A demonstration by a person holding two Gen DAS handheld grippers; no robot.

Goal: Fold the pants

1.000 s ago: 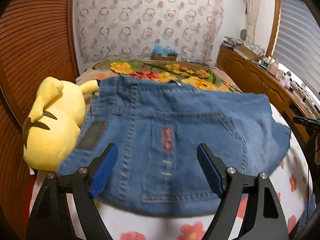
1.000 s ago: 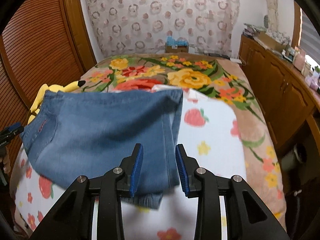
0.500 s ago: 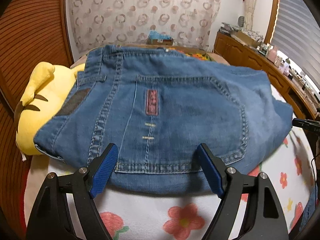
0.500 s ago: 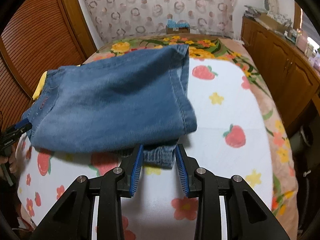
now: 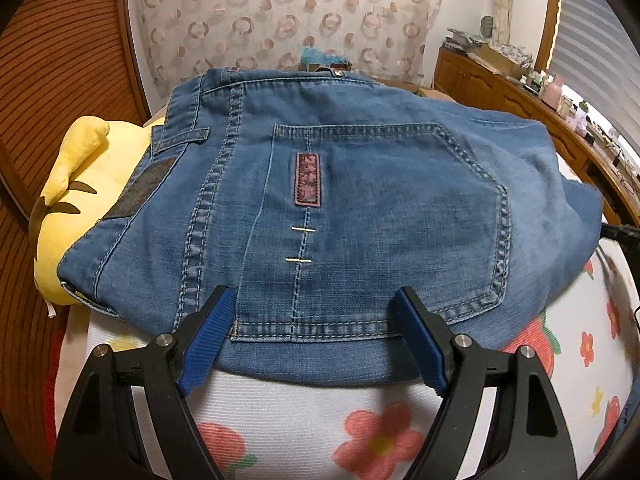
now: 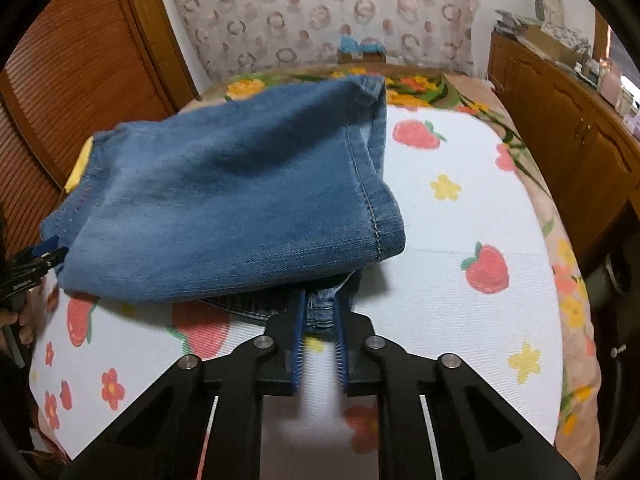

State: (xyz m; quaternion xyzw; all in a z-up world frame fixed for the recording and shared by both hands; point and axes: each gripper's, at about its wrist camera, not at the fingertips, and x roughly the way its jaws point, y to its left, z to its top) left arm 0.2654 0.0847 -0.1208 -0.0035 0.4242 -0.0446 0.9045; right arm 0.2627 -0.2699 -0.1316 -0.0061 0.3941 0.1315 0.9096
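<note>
Blue denim pants lie folded on the bed, back pocket up, waistband at the far side. In the right wrist view the pants show as a folded stack with the leg fold toward me. My left gripper is open, its blue pads spread either side of the pocket's lower hem, holding nothing. My right gripper is shut on a lower layer of the pants, a hem edge pinched between its blue pads. The tip of the left gripper shows at the far left.
A yellow plush toy lies against the pants' left side. The white flower and strawberry bedsheet covers the bed, with a floral blanket beyond. Wooden cabinets stand along the right, a slatted wooden wall at the left.
Both grippers have come closer to the pants. The right gripper's jaws, slightly apart before, have closed on the lower denim layer. The left gripper stays open.
</note>
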